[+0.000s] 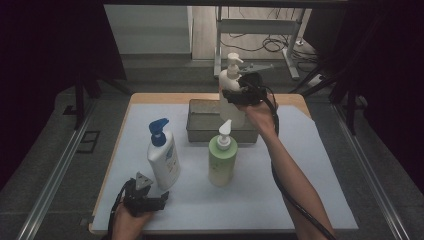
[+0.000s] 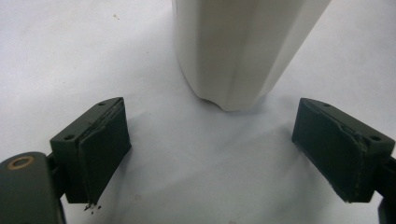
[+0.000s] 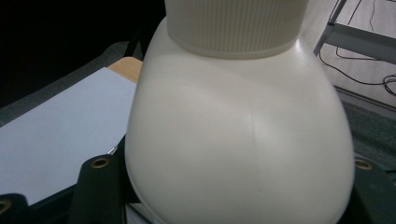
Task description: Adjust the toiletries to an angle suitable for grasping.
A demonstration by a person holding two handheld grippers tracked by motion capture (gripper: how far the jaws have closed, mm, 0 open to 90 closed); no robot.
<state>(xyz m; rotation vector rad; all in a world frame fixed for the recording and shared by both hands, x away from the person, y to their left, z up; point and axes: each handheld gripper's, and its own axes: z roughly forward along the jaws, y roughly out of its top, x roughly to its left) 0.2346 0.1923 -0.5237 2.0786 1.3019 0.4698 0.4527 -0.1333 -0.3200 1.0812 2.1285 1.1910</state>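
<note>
High view: right tongs (image 1: pixel 241 95) clamp the cream pump bottle (image 1: pixel 230 85) at its shoulder, over the grey tray (image 1: pixel 200 125) near the bench's (image 1: pixel 320 200) far edge. Left tongs (image 1: pixel 159 201) rest at the near-left corner, beside the blue-capped bottle (image 1: pixel 163 157); green bottle (image 1: pixel 222 157) mid-bench.

Left gripper view: left tongs (image 2: pixel 210 149) wide open, nothing gripped, white bottle base (image 2: pixel 238 51) just ahead of the jaws.

Right gripper view: cream bottle (image 3: pixel 243 140) gripped between the jaws.

The cream pump bottle (image 3: pixel 238 135) is smooth, slightly glossy plastic with a ribbed collar. The green bottle (image 1: pixel 222 162) and blue-capped bottle (image 1: pixel 163 159) look like plastic too. The tray (image 1: pixel 200 120) is dull grey metal. Matt white sheet (image 1: pixel 310 170) covers the wooden tabletop (image 1: pixel 165 98). The fingers (image 2: pixel 100 149) carry matt, worn dark pads.
</note>
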